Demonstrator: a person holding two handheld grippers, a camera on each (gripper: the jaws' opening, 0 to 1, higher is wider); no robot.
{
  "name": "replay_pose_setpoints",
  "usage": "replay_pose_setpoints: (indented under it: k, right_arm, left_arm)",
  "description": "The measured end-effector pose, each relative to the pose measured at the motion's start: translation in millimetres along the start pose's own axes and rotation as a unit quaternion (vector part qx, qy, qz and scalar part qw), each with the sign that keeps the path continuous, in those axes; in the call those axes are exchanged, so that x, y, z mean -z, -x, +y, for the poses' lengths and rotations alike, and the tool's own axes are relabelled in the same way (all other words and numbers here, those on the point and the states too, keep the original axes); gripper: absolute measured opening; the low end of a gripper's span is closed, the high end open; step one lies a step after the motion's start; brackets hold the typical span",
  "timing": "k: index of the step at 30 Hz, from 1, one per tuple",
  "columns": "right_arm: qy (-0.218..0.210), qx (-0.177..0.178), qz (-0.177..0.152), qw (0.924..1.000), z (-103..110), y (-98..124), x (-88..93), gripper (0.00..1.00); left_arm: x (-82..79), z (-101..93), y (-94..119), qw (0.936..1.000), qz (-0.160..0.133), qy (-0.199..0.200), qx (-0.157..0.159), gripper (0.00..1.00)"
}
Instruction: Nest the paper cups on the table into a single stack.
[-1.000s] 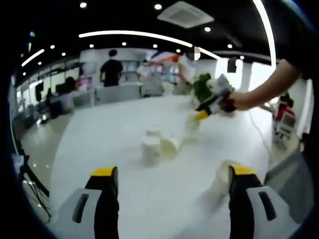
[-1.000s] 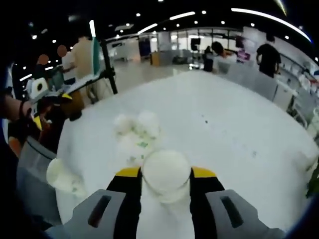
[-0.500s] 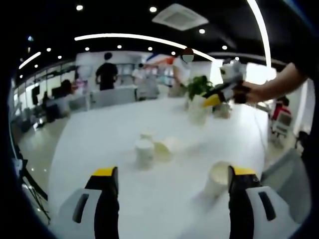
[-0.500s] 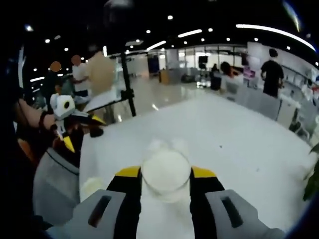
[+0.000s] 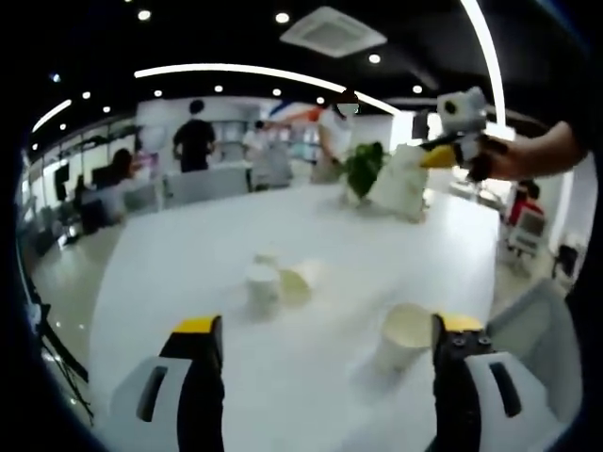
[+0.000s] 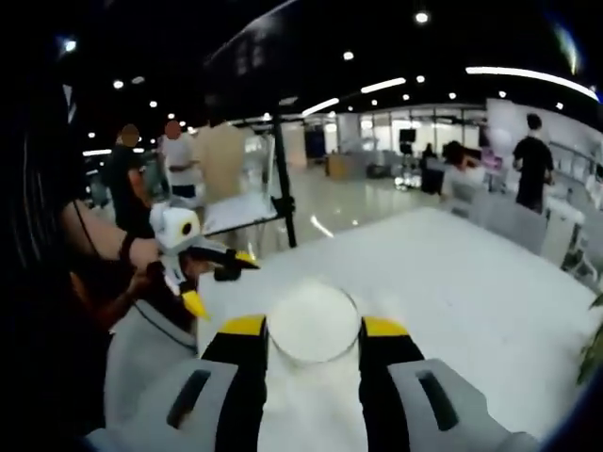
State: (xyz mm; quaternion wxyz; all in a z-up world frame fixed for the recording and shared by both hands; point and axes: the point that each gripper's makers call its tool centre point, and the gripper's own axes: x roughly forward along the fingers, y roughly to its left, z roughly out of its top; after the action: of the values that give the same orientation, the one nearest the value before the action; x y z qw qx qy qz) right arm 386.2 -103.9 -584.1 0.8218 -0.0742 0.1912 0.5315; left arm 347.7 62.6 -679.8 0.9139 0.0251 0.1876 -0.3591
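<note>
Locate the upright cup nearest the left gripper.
In the left gripper view, the upright cup stands on the white table, beside the left gripper's right-hand jaw.

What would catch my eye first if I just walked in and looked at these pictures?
Probably the white paper cup clamped between the yellow-tipped jaws of the right gripper, held up above the big white table. In the left gripper view, the open left gripper faces more cups: one upright cup by its right jaw and a small cluster of cups mid-table.
</note>
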Motion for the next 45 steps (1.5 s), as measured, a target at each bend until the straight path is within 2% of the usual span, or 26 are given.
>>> replay_pose_setpoints:
  k: [7,14,21,27,31,33,35,38,41,43,45]
  right_arm:
    - [0.008,-0.010,0.001,0.9999,19.8,6.5,-3.9,0.34]
    - [0.006,-0.010,-0.019,0.9997,29.6,14.0,-11.3,0.34]
    - [0.006,-0.012,-0.018,0.9997,34.6,14.3,-9.8,0.34]
    - [0.008,-0.008,-0.022,0.9997,34.7,14.1,-12.8,0.34]
    - [0.009,-0.012,-0.023,0.9996,38.6,12.0,-14.8,0.34]
    - [0.011,-0.014,-0.024,0.9995,40.6,11.2,-16.0,0.34]
    - [0.010,-0.016,-0.024,0.9995,42.5,10.3,-16.1,0.34]
    - [0.009,-0.019,-0.025,0.9995,47.3,8.3,-16.0,0.34]
    - [0.008,-0.023,-0.022,0.9994,52.0,5.3,-13.4,0.34]
    - [0.005,-0.028,-0.023,0.9993,55.8,4.0,-13.4,0.34]
    - [0.006,-0.031,-0.021,0.9993,59.1,2.4,-12.6,0.34]
  left_arm:
    - [-3.3,-3.7,-0.8,1.0000,-0.002,-0.005,0.008,0.89]
    - [-2.1,-4.3,-0.6,0.9999,-0.001,-0.003,0.010,0.89]
    - [-6.5,-9.0,3.7,0.9997,-0.010,-0.005,0.020,0.84]
    - [-19.5,-27.5,3.2,0.9976,-0.038,0.023,0.052,0.81]
    - [-17.9,-41.3,0.2,0.9969,-0.031,0.022,0.069,0.78]
    - [-24.0,-55.2,0.2,0.9935,-0.041,0.042,0.097,0.75]
    - [-24.0,-63.3,-0.4,0.9926,-0.028,0.047,0.109,0.70]
    - [-27.4,-76.2,-1.4,0.9900,-0.032,0.040,0.131,0.62]
    - [-31.4,-94.9,-1.5,0.9823,-0.035,0.069,0.170,0.56]
    - [-30.8,-96.4,-3.1,0.9820,-0.031,0.068,0.173,0.53]
    - [-33.5,-101.0,-4.2,0.9810,-0.032,0.070,0.178,0.54]
